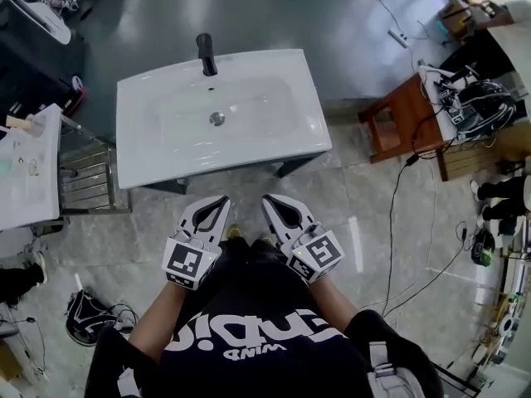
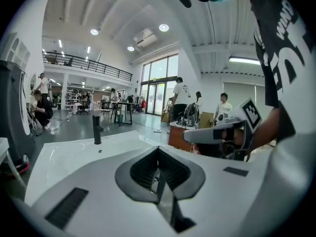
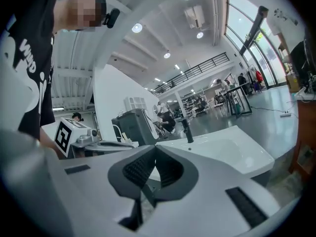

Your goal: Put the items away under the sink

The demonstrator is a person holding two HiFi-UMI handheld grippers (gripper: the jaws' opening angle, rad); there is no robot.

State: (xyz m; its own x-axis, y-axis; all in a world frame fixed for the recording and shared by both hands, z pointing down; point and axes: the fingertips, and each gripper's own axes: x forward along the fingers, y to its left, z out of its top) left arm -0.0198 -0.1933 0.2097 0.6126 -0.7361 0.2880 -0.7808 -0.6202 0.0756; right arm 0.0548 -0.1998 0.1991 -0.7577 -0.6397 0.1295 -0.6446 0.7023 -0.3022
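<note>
Before the sink (image 1: 149, 160), left tool (image 1: 222, 201) and right tool (image 1: 268, 200) point forward side by side, jaws together, empty.

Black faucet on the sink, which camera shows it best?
The head view: the black faucet stands unobstructed at the sink's back edge. Both gripper views show it small and distant, beyond their shut jaws.

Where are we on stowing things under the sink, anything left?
Done: unconfirmed, since the space under the sink is hidden in every view. In hand: nothing. The left gripper and right gripper are held before the sink, jaws shut and empty. Left: only the faucet stands on the sink and no loose items show nearby, so the job is finished or the items are out of frame.
</note>
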